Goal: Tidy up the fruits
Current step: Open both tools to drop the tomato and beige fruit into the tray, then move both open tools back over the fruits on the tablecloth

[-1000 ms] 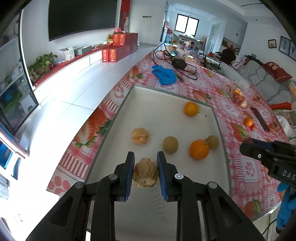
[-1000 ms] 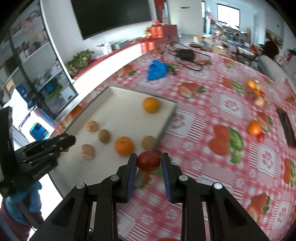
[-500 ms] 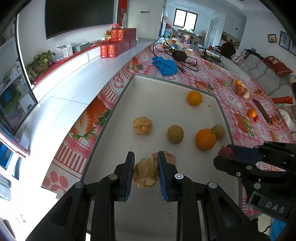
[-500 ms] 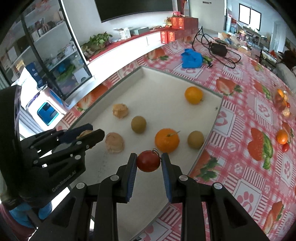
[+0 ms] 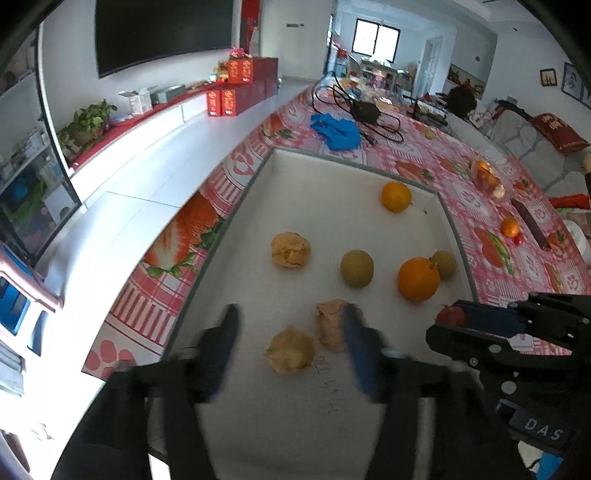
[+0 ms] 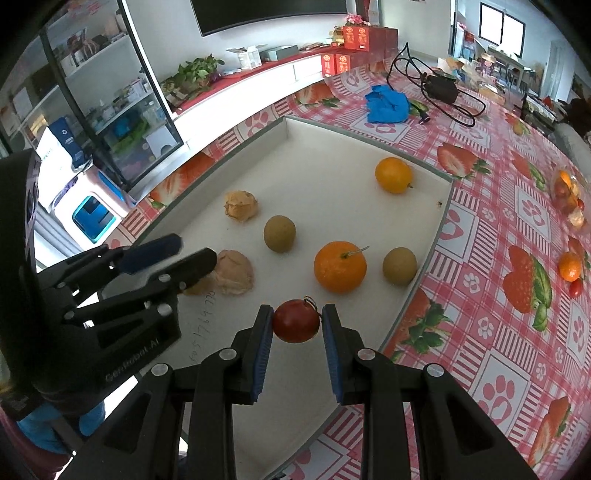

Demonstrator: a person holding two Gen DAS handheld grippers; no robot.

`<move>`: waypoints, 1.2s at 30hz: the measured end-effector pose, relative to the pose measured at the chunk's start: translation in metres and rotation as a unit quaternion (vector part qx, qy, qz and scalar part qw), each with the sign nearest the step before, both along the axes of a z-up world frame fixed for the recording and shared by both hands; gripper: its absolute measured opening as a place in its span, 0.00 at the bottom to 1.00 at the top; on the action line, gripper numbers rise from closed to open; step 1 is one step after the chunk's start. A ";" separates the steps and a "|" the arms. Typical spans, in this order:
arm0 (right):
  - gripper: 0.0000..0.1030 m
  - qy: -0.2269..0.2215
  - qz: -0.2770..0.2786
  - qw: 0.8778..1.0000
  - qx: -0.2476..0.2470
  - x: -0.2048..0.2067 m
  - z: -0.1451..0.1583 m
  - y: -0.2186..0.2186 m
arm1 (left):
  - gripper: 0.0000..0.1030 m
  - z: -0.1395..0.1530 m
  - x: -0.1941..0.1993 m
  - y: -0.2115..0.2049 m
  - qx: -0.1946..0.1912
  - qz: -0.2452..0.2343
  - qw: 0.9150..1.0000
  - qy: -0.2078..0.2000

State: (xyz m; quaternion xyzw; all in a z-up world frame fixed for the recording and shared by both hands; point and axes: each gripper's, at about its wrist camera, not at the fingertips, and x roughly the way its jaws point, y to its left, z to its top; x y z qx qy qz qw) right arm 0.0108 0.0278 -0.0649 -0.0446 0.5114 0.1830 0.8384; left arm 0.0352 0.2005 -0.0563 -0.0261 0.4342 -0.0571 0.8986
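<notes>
White walls, dark screen, low cabinet (red-topped), bright window.

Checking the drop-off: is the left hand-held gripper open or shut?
Open: the left hand-held gripper has its fingers spread wide, and the husked fruit lies free between them.

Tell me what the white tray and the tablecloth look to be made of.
White tray: looks like matte foam board or painted wood; dull, no glare, pen scribbles on it. Tablecloth: likely glossy plastic or oilcloth; printed strawberries, slight sheen. Neither is certain.
</notes>
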 end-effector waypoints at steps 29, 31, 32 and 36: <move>1.00 -0.034 -0.185 0.982 0.016 -0.014 0.017 -0.158 | 0.79 0.040 -0.003 -0.076 0.022 -0.062 0.998 -0.015; 1.00 -0.025 -0.211 0.977 0.008 -0.016 0.010 -0.182 | 0.79 0.044 -0.004 -0.096 0.029 -0.084 0.996 -0.018; 1.00 -0.021 -0.221 0.975 0.006 -0.018 0.008 -0.194 | 0.79 0.045 -0.004 -0.105 0.032 -0.093 0.995 -0.019; 1.00 -0.013 -0.256 0.966 -0.007 -0.025 -0.001 -0.235 | 0.79 0.051 0.000 -0.155 0.043 -0.142 0.989 -0.023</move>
